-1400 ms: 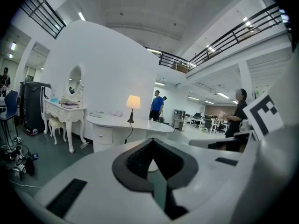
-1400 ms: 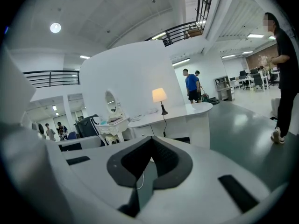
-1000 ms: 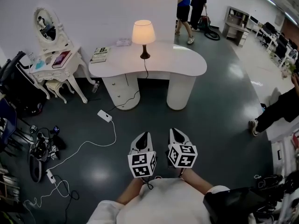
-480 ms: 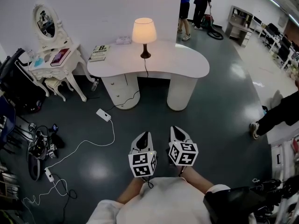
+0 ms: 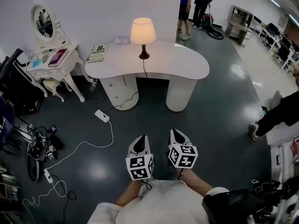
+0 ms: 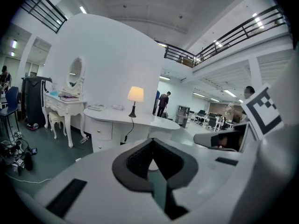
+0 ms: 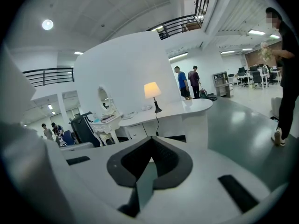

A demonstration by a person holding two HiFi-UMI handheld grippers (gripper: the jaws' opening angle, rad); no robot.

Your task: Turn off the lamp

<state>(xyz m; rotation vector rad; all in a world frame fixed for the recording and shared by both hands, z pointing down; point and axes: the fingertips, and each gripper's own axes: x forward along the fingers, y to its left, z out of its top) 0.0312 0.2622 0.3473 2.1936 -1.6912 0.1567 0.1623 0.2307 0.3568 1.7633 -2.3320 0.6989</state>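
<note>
The lamp (image 5: 142, 34) is lit, its pale shade glowing warm above a dark stem and foot. It stands upright near the back edge of the white, curved bench (image 5: 182, 62), roughly at the middle of it and close to the white wall. Its dark cord (image 5: 142, 78) drops from the foot over the front edge of the bench and runs down to the floor by the drawer pedestal. A book (image 5: 97, 53) lies flat at the bench's left end, well apart from the lamp, and a small pale object (image 5: 122, 41) sits by the wall between the two.

On the dark floor in front of the bench lies a white power strip (image 5: 101, 115), with a white cable (image 5: 93, 144) curling away from it towards the lower left. Left of the bench stands a white dressing table (image 5: 65, 64) with an oval mirror (image 5: 42, 21).

The person with the tools stands well back from the bench, facing the lamp. The left hand-held gripper (image 5: 142, 139) and the right hand-held gripper (image 5: 175, 133) are side by side, close to the body, both pointing towards the bench. Each has its jaws pressed together with nothing between them. Beyond the wall's end two people (image 5: 194, 1) stand in the open hall, and another person's leg and shoe (image 5: 275, 113) show at the right.
</note>
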